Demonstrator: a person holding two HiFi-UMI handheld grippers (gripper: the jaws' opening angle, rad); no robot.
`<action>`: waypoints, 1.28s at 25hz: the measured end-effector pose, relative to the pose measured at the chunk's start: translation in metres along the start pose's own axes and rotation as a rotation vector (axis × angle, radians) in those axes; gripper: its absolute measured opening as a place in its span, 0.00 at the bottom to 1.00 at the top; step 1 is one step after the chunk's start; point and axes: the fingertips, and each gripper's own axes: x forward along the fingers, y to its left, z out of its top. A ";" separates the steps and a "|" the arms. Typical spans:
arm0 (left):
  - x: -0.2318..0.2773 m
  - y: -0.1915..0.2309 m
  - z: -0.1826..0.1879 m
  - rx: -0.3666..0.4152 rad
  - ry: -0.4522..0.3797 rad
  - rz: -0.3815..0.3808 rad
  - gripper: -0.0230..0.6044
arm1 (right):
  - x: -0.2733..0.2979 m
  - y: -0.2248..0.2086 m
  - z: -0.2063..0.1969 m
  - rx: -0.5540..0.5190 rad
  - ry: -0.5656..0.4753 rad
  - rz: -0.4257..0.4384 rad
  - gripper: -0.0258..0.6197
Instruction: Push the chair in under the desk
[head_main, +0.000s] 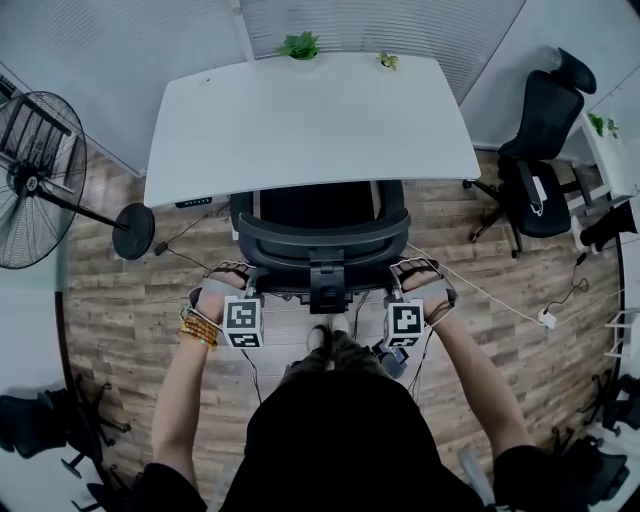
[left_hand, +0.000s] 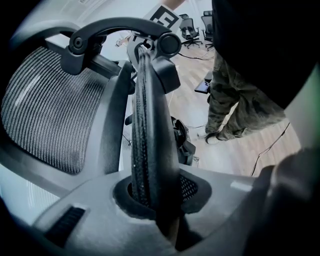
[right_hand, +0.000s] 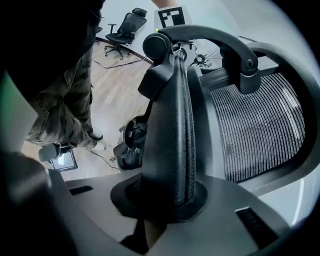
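The chair (head_main: 320, 215) stands at the near edge of the desk (head_main: 300, 120) with its back turned away from the desk and toward the person. Its seat appears already partly beneath the desktop, while the backrest and headrest (head_main: 300, 262) are outside that edge. I judge the push roughly half done. What is left is to roll the chair on toward the desk until the backrest comes up close to the near edge. The 2 tools are both clamped on. The left gripper (head_main: 232, 272) pinches the end of the headrest that lies toward the desk's left corner, and the right gripper (head_main: 412, 268) pinches the end toward the desk's right corner. Neither is spread or empty. Only the head view shows the desk, so only there can the remaining gap be judged. It also shows a fan (head_main: 35, 180) off the desk's left side, a second chair (head_main: 540, 150) off its right side and a plant (head_main: 300, 45) at its far edge. The 2 gripper views give what that view cannot: the padded rim of the headrest seated edge-on between each pair of jaws, the mesh back (left_hand: 45, 115) beside it, and the person's legs (left_hand: 235, 100) on the side away from the desk.
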 end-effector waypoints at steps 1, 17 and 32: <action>0.001 0.002 -0.001 -0.001 -0.001 0.000 0.14 | 0.002 -0.002 0.000 0.002 0.001 -0.002 0.11; 0.023 0.039 -0.010 -0.007 0.016 0.018 0.14 | 0.028 -0.033 -0.016 -0.005 0.006 -0.002 0.11; 0.034 0.057 -0.003 -0.015 0.032 0.031 0.14 | 0.038 -0.049 -0.035 -0.026 -0.009 0.018 0.11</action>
